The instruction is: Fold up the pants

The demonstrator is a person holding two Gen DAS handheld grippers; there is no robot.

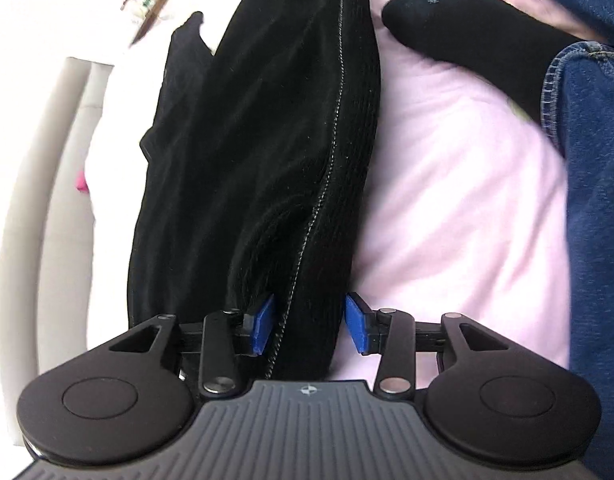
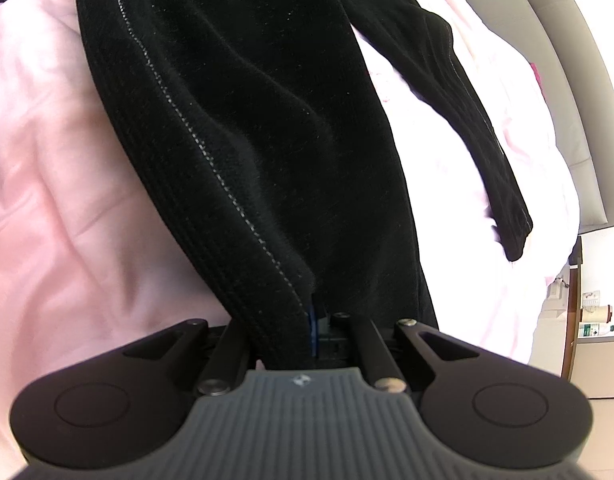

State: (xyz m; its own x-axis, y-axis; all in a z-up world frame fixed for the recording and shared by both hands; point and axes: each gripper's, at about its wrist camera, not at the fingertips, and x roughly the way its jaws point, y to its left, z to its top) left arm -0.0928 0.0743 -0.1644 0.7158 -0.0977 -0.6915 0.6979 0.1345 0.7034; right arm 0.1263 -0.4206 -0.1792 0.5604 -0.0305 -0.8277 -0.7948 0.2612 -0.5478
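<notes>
Pants, black soft fleece-like knit, limp and light by the look, likely to sag and bunch. Left gripper has its blue pads spread with the ribbed waistband between them, not clamped. Right gripper is clenched on the band edge. Fabric trails forward from both over the pink bedding. Best hold: the thick stitched band. Beyond, right of the left gripper, a socked foot.

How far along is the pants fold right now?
Done: both grippers have taken hold near the ribbed band of the black pants. In hand: the right gripper is shut on the fabric; the left gripper straddles it, pads apart. Left: no finished fold shows; the cloth hangs loose over the pink bedding.
</notes>
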